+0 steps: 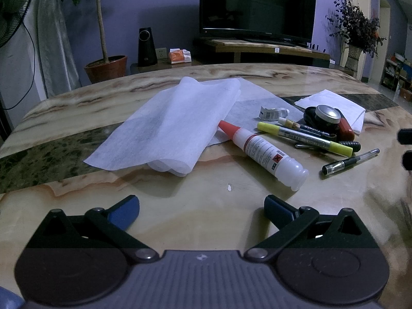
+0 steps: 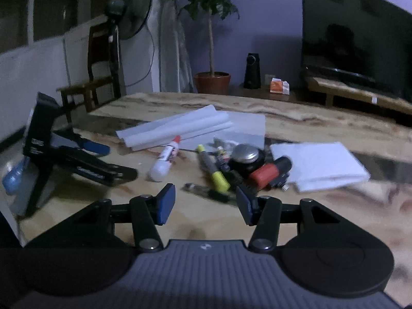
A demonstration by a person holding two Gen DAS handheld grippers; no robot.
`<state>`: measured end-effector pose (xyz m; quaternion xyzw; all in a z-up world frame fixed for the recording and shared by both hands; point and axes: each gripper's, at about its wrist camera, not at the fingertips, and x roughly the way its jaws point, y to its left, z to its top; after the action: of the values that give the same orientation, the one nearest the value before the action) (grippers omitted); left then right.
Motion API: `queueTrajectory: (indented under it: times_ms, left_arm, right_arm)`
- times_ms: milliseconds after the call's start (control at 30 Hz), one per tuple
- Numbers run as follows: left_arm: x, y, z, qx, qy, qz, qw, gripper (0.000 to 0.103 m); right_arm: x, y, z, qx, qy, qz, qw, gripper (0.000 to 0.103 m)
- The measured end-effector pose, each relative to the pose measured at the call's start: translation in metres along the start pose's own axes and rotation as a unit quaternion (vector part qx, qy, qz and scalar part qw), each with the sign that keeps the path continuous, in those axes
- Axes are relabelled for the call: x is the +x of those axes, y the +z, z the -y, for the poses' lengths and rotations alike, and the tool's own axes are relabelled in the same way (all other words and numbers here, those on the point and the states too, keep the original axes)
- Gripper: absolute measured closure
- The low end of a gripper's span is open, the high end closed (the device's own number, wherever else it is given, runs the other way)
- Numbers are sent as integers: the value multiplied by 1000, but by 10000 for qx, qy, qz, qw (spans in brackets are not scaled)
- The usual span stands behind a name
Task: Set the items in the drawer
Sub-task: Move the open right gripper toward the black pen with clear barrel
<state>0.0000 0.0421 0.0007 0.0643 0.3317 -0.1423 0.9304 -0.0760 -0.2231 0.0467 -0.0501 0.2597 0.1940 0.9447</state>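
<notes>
A white glue bottle with a red cap [image 1: 262, 150] lies on the marble table [image 1: 180, 213], also in the right wrist view [image 2: 164, 161]. Right of it lie a yellow highlighter [image 1: 303, 135] [image 2: 213, 171], a black pen [image 1: 350, 162] [image 2: 206, 191], a round tin with a metal lid [image 1: 325, 116] [image 2: 247, 157] and a red-and-black object [image 2: 270, 171]. My left gripper [image 1: 202, 211] is open and empty, just short of the bottle; it shows from the side in the right wrist view [image 2: 103, 159]. My right gripper [image 2: 204, 204] is open and empty, close to the pen. No drawer is in view.
Folded white sheets [image 1: 170, 126] lie left of the items, and a folded white cloth [image 2: 319, 164] lies to the right. A television [image 1: 257, 5], a potted plant [image 1: 105, 67], a fan [image 2: 128, 10] and a chair [image 2: 97, 77] stand beyond the table.
</notes>
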Motion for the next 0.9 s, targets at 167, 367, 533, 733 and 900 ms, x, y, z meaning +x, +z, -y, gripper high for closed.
queueTrajectory:
  times_ms: [167,367,533,733,900]
  left_arm:
    - [0,0,0,0,0,0,10000,0]
    - [0,0,0,0,0,0,10000,0]
    - [0,0,0,0,0,0,10000,0]
    - [0,0,0,0,0,0,10000,0]
    - [0,0,0,0,0,0,10000,0]
  right_arm:
    - [16,2,21,-387,-223,-339,9984,48]
    - [39,-5,43,-148,-64,-833,9964,48]
    - [46,-10,41,-293,-92,-896,9955,48]
    - [42,-12,25,-560,133,-1103,9922,78]
    - [34,-11,15,-847,142,-1067,9906,81]
